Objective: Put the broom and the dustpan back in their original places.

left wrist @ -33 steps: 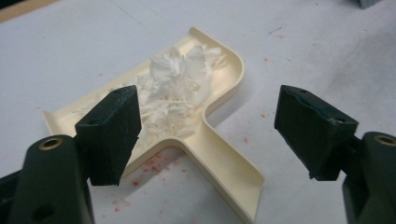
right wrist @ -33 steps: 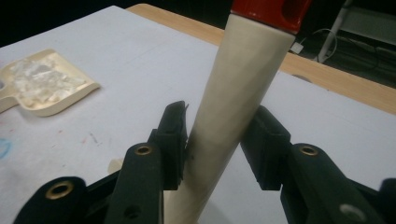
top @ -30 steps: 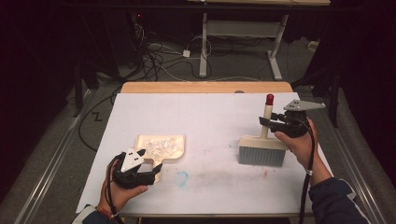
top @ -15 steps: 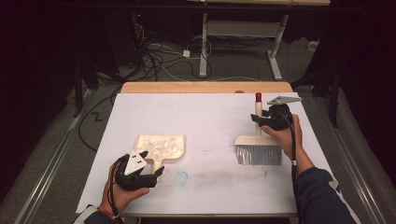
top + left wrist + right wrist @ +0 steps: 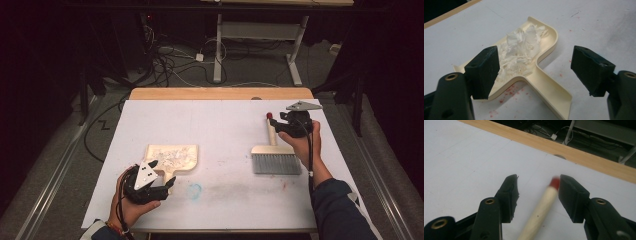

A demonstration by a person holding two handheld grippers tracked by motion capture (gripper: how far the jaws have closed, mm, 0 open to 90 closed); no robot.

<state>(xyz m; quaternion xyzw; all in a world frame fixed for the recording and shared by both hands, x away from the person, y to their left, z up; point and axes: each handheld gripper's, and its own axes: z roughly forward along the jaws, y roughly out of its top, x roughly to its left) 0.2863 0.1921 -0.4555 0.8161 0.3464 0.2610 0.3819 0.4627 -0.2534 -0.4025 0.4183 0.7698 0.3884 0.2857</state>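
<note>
Both grippers gape: left gripper point(image 5: 534, 72) over dustpan point(image 5: 544, 75), right gripper point(image 5: 537, 195), just opening, around brush handle point(image 5: 541, 207)

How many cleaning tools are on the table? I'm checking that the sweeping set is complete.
2. The cream dustpan, holding white paper scraps, lies front left on the table. The brush with the wooden handle lies at the right, bristles toward the person.

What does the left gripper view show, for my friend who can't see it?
A cream dustpan full of white paper shreds lies on a white table. The left tool has its two black jaws wide open on either side of the dustpan's handle, not touching it.
</note>
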